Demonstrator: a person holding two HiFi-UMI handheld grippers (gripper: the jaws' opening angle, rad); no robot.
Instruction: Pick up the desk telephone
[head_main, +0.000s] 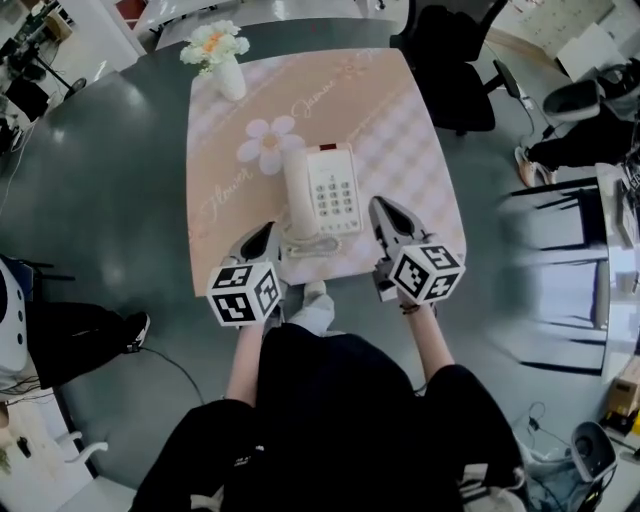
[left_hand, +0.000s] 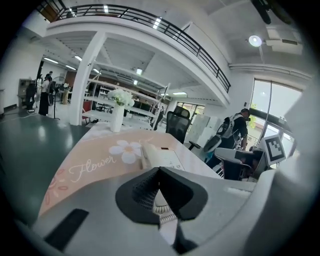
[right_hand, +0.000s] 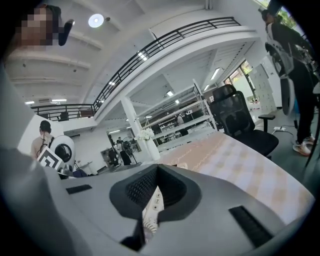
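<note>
**Head view: telephone lies between 2 closed tools**

The cream telephone (head_main: 322, 190) lies on the near half of a pink patterned tabletop (head_main: 410, 120). Its handset (head_main: 296, 185) rests in the cradle along the left side and the keypad is on the right. A coiled cord (head_main: 312, 245) curls at the telephone's near end.

The left tool (head_main: 268, 232) is held over the tabletop's near edge. Its tip is just beside the telephone's near left corner and close to the cord; whether it touches either cannot be told. The right tool (head_main: 380, 205) has its tip just beside the telephone's right side, with a narrow strip of tabletop showing between them. Both tools point away from the person, so the telephone sits between the 2 tips and slightly ahead of them.

In the left gripper view the jaws are pressed together with nothing clamped. The telephone lies just beyond the tip, and the cord shows through the slot below the pads. In the right gripper view the jaws are likewise together and grip nothing. A strip of keypad and cord shows through the slot beneath them.

A white vase of flowers (head_main: 222, 60) stands at the tabletop's far left corner, well apart from the telephone. A black office chair (head_main: 450, 60) stands off the far right corner.
</note>
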